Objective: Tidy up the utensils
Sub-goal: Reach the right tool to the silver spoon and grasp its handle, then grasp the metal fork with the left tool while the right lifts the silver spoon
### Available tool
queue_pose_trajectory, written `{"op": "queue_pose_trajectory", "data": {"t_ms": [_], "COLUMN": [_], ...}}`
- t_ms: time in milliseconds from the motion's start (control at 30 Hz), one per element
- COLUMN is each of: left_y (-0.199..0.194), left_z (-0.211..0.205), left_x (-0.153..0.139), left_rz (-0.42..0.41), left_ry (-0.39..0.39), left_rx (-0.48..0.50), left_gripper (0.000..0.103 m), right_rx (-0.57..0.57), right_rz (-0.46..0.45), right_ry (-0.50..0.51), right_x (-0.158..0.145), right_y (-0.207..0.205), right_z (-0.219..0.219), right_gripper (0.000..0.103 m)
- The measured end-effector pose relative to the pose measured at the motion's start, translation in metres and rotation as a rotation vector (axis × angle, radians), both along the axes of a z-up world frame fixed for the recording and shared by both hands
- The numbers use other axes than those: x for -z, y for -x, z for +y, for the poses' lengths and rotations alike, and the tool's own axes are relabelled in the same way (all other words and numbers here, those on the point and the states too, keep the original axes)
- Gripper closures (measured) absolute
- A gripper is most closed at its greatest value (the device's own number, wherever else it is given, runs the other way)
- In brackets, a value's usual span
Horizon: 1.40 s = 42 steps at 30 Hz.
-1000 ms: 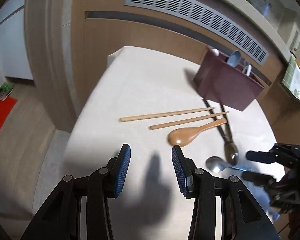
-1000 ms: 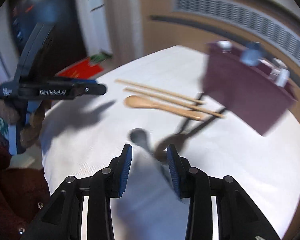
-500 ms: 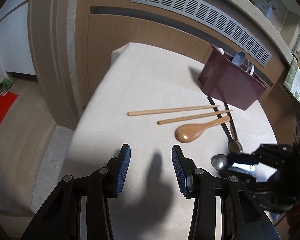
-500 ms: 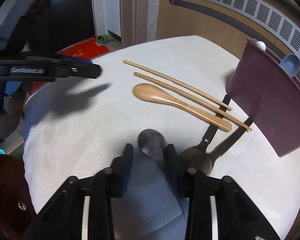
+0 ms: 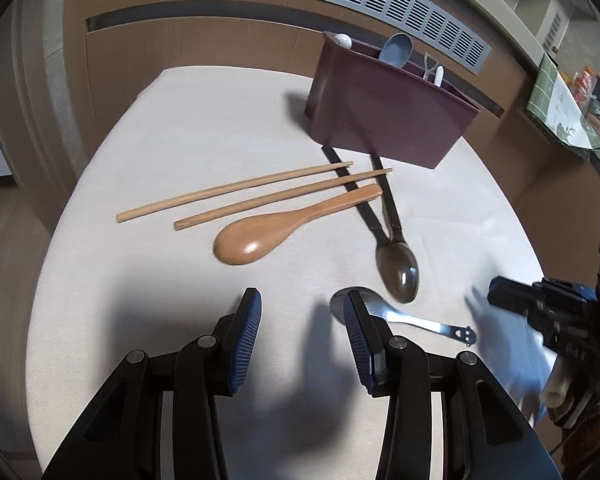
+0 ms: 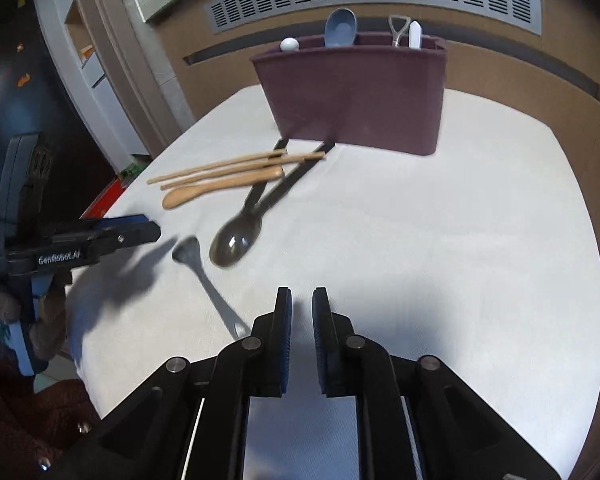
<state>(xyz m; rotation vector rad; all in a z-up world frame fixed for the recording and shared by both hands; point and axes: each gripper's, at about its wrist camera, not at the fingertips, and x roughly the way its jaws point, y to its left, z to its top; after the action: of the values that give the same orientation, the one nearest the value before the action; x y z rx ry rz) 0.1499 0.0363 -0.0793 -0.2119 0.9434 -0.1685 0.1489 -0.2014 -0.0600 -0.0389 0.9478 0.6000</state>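
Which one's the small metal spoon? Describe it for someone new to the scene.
Start at the maroon utensil holder at the table's far side and come toward the camera, past the wooden spoon and the dark spoon. The small metal spoon lies nearest: shiny silver, with a cut-out handle end.

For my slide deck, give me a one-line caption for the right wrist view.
Right hand-held gripper, jaws narrowed on nothing, beside a metal spoon lying before the maroon utensil holder.
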Motion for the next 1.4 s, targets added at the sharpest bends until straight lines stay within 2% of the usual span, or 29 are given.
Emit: {"op": "queue_pose_trajectory", "data": {"t_ms": [33, 67, 167, 300, 567, 667, 700, 833, 933, 1033, 1133, 1233, 1300, 1400], "left_y": [0.0, 0.001, 0.003, 0.007, 0.012, 0.01, 0.01, 0.008, 0.004, -0.006, -0.021, -0.043, -0.061, -0.084], "left_z": [0.001, 0.004, 0.017, 0.04, 0.063, 0.063, 0.061, 0.048, 0.031, 0.008, -0.024, -0.058, -0.076, -0.099], "left_x": [-0.002, -0.003, -0.007, -0.008, 0.003, 0.005, 0.004, 0.001, 0.0, -0.002, -0.006, -0.009, -0.005, 0.004], "left_rz": [-0.002, -0.005, -0.015, -0.022, -0.002, 0.004, 0.004, -0.004, -0.011, -0.016, -0.033, -0.05, -0.032, -0.016], "left_ry": [-0.002, -0.003, -0.011, -0.006, 0.006, 0.014, 0.015, 0.008, 0.009, 0.036, 0.045, 0.009, -0.018, -0.092], "left_rx": [-0.009, -0.019, -0.06, -0.122, -0.169, -0.171, -0.165, -0.122, -0.061, 0.029, 0.131, 0.206, 0.231, 0.235], "left_gripper": [0.059, 0.059, 0.059, 0.059, 0.059, 0.059, 0.059, 0.059, 0.059, 0.059, 0.059, 0.059, 0.059, 0.059], "right_rx": [-0.02, -0.057, -0.187, -0.342, -0.5, -0.506, -0.497, -0.414, -0.346, -0.233, -0.041, 0.145, 0.212, 0.26], "right_rz": [-0.011, -0.031, -0.096, -0.143, -0.127, -0.188, -0.189, -0.169, -0.143, -0.117, -0.069, -0.011, 0.011, 0.014], "right_ry": [0.002, 0.007, 0.03, 0.088, 0.218, 0.263, 0.271, 0.248, 0.198, 0.164, 0.134, 0.082, 0.021, 0.008], "right_x": [-0.002, -0.004, -0.011, -0.006, 0.014, 0.015, 0.015, 0.013, 0.009, 0.008, 0.013, 0.019, 0.019, 0.017], "right_y": [0.002, 0.008, 0.023, 0.018, 0.002, 0.011, 0.012, 0.02, 0.03, 0.031, 0.015, -0.007, -0.012, -0.012], "right_z": [0.0, 0.005, 0.034, 0.082, 0.136, 0.144, 0.145, 0.129, 0.099, 0.056, 0.004, -0.042, -0.063, -0.073], "right_gripper": [0.084, 0.076, 0.075, 0.074, 0.074, 0.073, 0.078, 0.078, 0.078, 0.078, 0.078, 0.078, 0.077, 0.076]}}
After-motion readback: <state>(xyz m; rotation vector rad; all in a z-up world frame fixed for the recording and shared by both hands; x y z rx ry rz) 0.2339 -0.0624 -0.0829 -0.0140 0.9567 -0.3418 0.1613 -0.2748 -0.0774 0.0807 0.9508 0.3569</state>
